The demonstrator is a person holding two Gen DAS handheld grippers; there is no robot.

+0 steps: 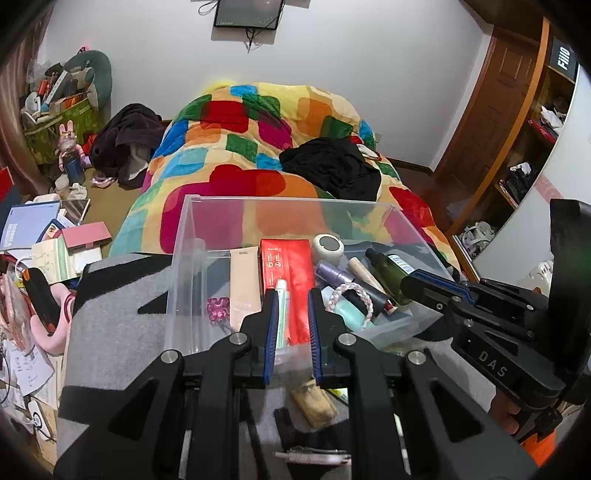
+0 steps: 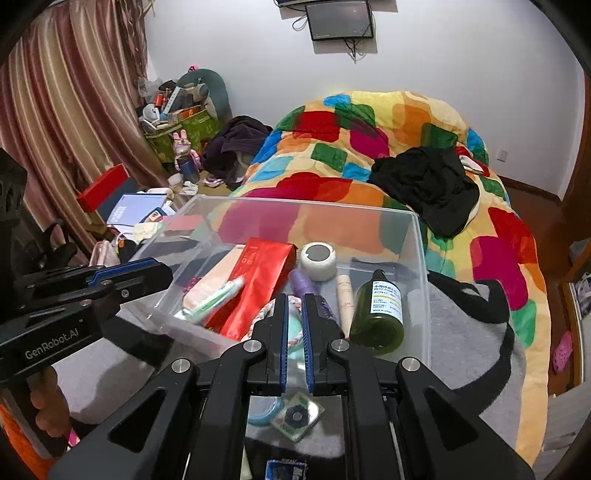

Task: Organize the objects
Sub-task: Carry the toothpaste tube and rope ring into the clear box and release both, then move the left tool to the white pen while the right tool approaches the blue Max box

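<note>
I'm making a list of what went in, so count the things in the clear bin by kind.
In the clear bin, as far as shows:
Boxes: 2, red box, beige box
Tubes: 3, toothpaste, purple tube, beige tube
Bottles: 1, green bottle
Tape rolls: 1
Braided bands: 1
Pink clips: 1
Total: 9

Home bedroom: bed with patchwork quilt (image 2: 369, 147), striped curtain (image 2: 55, 129), wall screen (image 2: 340, 20), cluttered floor corner.
</note>
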